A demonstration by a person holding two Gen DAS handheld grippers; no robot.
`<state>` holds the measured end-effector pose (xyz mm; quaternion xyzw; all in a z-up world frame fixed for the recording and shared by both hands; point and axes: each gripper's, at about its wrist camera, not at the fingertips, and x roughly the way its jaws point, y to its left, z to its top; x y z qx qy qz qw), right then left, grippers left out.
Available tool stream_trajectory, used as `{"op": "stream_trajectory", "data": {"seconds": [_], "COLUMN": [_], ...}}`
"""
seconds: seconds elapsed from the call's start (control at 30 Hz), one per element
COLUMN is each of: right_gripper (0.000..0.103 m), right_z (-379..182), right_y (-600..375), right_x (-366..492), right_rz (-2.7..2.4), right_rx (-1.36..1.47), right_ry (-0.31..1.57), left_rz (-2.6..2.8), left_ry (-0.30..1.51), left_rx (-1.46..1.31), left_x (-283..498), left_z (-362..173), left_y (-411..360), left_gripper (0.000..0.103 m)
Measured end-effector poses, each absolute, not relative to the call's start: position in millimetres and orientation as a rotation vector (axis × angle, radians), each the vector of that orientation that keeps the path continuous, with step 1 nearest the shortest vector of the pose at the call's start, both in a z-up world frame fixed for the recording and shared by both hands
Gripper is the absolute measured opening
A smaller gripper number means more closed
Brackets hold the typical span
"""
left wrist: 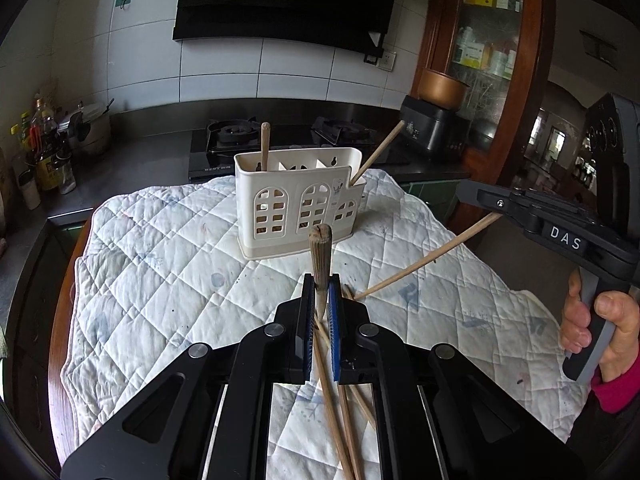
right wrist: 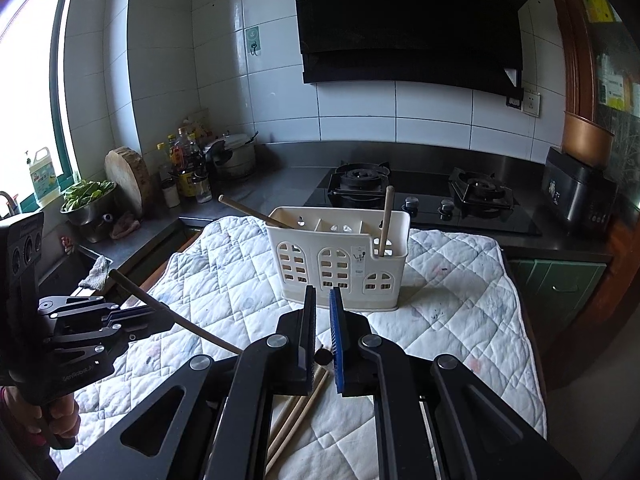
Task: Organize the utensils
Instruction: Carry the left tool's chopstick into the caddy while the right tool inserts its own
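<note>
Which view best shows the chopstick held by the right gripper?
The left wrist view: the chopstick shows along its length, from the right gripper to the quilt. The right wrist view shows only its dark end between the fingers.

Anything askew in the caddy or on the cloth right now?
Two chopsticks lean in opposite end slots of the caddy. Loose chopsticks lie crisscrossed on the cloth under the left tongs.

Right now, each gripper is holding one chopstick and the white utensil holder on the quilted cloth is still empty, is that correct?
Not quite: the white utensil holder is not empty. The right wrist view shows two chopsticks already standing in it, one at each end. The rest holds: the left gripper and right gripper each grip one chopstick above the quilted cloth.
</note>
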<state>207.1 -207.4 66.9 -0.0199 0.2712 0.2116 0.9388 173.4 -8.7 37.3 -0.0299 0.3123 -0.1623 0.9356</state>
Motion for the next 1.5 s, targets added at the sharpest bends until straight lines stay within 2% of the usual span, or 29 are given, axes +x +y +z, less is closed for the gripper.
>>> {"op": "stream_trajectory", "data": {"seconds": [0.43,0.73,0.97,1.2,1.5], "right_gripper": [0.006,0.006,0.006,0.006,0.006], "right_z": [122.8,190.4,228.8,236.0,195.1], "right_y": [-205.5,-200.2,-196.7,-197.5,-191.6], "right_x": [239.6,273.6,323.2,370.2,410.3], "right_rz": [0.471,0.452,0.407,0.364,0.299], "right_rx": [-0.065,-0.100,-0.080,-0.042,-0.050], "right_ry": [0.530,0.436,0.385,0.371,0.406], "left_rz": [-0.383,-0.380,-0.326,-0.289,-0.270], "left_ry": [0.597,0.498,0.483,0.508,0.574], "left_rx": [-0.066,0.005,0.013,0.035,0.011], "left_x": [195.3,223.6,261.6,289.1,309.4], "left_z": [82.7,141.6,166.2,168.3,144.3], "left_y": [-14.3,-32.1,-30.3,-21.9,-7.5], "left_gripper": [0.005,0.005,0.005,0.005,0.006]}}
